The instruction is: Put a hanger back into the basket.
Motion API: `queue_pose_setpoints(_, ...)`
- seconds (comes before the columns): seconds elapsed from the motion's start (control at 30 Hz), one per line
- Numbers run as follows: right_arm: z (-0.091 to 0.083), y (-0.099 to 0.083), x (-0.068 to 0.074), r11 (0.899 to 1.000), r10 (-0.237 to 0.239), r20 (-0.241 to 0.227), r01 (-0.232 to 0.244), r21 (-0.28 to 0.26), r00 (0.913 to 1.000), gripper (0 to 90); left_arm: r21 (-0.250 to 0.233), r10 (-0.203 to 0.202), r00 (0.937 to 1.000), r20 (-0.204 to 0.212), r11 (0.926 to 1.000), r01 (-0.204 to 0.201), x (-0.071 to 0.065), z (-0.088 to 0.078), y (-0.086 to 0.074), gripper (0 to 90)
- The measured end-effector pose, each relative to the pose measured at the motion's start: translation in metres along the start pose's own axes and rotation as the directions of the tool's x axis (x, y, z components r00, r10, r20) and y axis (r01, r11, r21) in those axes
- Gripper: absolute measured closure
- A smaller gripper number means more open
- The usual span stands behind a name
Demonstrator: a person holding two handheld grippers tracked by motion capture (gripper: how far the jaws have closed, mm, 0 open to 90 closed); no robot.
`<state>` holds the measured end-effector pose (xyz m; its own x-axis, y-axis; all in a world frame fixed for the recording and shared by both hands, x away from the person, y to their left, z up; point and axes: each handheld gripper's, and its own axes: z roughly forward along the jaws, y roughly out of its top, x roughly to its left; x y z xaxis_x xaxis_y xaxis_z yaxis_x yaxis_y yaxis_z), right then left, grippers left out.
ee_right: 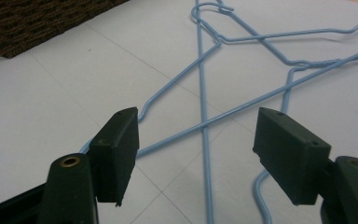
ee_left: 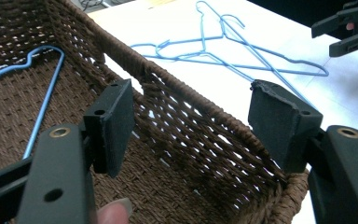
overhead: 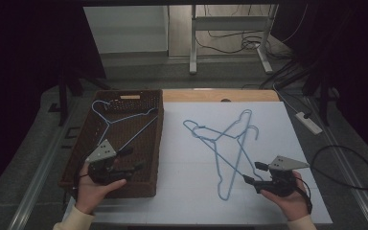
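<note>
White table (overhead: 182, 191), hangers (ee_right: 204, 140) before right gripper (ee_right: 196, 154)

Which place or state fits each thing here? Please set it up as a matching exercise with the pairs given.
Things:
1. left tool
2. right tool
3. single blue hanger
4. crossed blue hangers

Places or states:
A. lying inside the brown wicker basket
B. open, at the near end of the hangers on the white table
C. open, over the near part of the basket
D. lying on the white table, right of the basket

Pairs: 1-C, 2-B, 3-A, 4-D
</note>
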<state>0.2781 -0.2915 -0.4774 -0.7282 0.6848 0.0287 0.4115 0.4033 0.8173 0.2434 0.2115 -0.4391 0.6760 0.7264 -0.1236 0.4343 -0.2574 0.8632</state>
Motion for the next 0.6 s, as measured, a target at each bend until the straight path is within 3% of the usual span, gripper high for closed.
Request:
queue_pose_setpoints(0.17,-0.002,-0.002,-0.005,1.0,0.029,0.02,-0.029,-0.012,0.9994,31.8,0.0,-0.004,1.0,-0.001,1.0,0.004,-0.001,0.001,-0.001,32.3)
queue_pose_setpoints(0.6,0.003,0.011,-0.007,1.0,0.008,0.051,-0.009,0.005,0.9986,30.3,-0.011,0.011,0.9995,0.03,0.9999,-0.01,-0.01,-0.002,-0.005,31.4)
